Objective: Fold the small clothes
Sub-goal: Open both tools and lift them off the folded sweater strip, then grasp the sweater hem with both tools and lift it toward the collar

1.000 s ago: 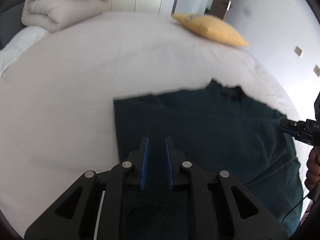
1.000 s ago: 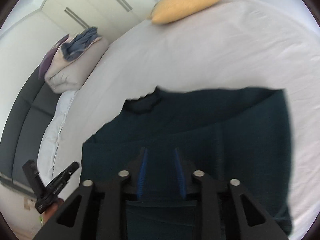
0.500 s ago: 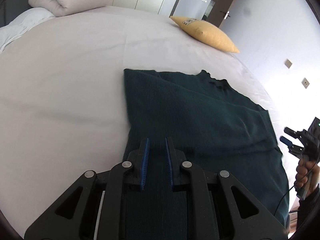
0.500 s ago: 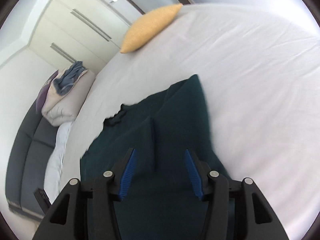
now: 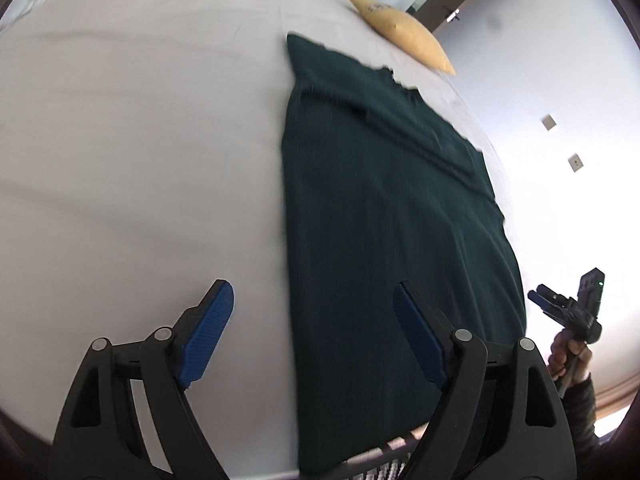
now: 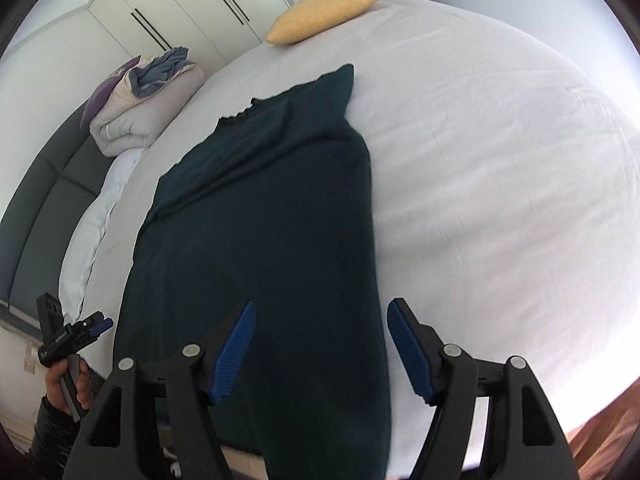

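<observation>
A dark green knit top [image 5: 384,216] lies flat on the white bed [image 5: 140,160], its neckline toward the far side and its hem hanging over the near edge. It also shows in the right wrist view [image 6: 272,240]. My left gripper [image 5: 308,320] is open and empty above the top's left edge near the hem. My right gripper [image 6: 320,344] is open and empty above the top's right edge near the hem. Each gripper shows in the other's view, the right gripper [image 5: 560,308] and the left gripper [image 6: 80,332].
A yellow pillow [image 6: 324,16] lies at the far end of the bed. A rolled duvet with clothes on it [image 6: 144,108] sits by the dark headboard [image 6: 44,184]. White wardrobes [image 6: 172,4] stand behind. The bed's near edge runs under both grippers.
Both grippers have let go of the top and opened wide. They have pulled back toward the near edge of the bed, and the top now lies stretched out lengthwise.
</observation>
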